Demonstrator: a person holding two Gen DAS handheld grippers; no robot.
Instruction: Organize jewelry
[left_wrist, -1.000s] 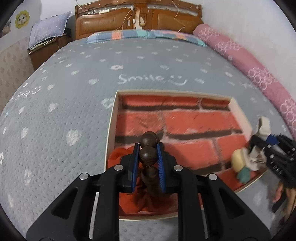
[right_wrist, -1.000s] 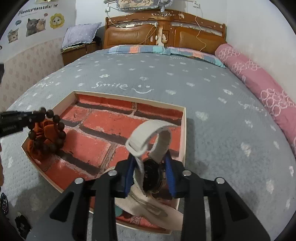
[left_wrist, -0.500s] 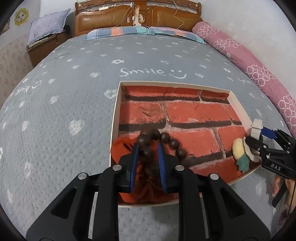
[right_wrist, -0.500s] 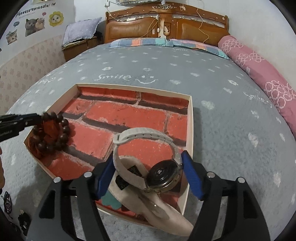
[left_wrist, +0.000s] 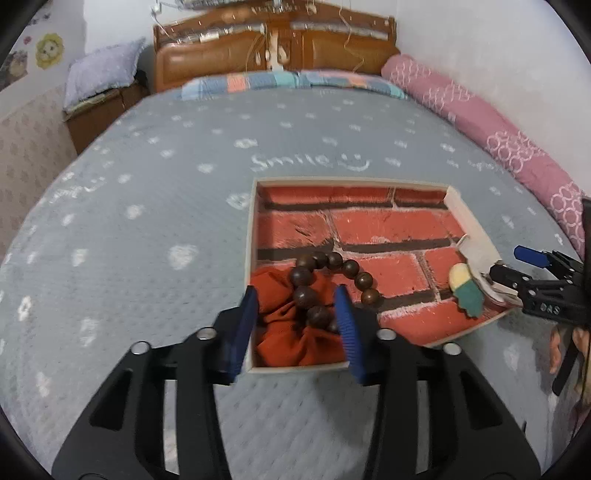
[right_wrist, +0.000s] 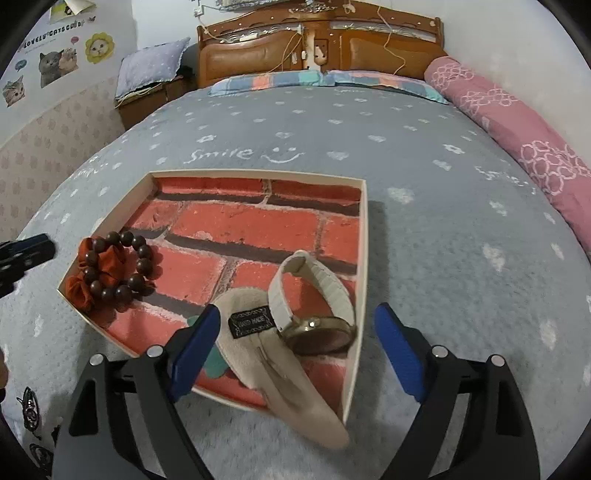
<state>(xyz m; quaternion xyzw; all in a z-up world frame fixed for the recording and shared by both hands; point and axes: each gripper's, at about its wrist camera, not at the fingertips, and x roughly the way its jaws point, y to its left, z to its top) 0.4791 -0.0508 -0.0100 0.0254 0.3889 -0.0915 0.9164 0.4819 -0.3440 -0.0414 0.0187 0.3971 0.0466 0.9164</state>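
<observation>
A shallow tray (left_wrist: 252, 236) (right_wrist: 364, 236) with a red brick-pattern floor lies on the grey bedspread. A dark wooden bead bracelet (left_wrist: 332, 280) (right_wrist: 122, 269) rests on an orange scrunchie (left_wrist: 291, 332) (right_wrist: 107, 262) in its near left corner. A white-strap watch (right_wrist: 317, 314) lies on a beige pouch (right_wrist: 258, 354) in the near right corner. My left gripper (left_wrist: 297, 328) is open, its blue pads either side of the beads. My right gripper (right_wrist: 295, 354) is open wide around the watch, touching nothing.
The tray sits mid-bed on a grey "Smile" bedspread (right_wrist: 461, 240). A pink bolster (right_wrist: 517, 147) lies along the right side, a wooden headboard (right_wrist: 321, 40) at the back. The right gripper's tips show in the left view (left_wrist: 532, 280).
My left gripper has opened and let go of the bead bracelet, which now lies on the scrunchie. My right gripper has opened wider and released the watch, and both have drawn back.
</observation>
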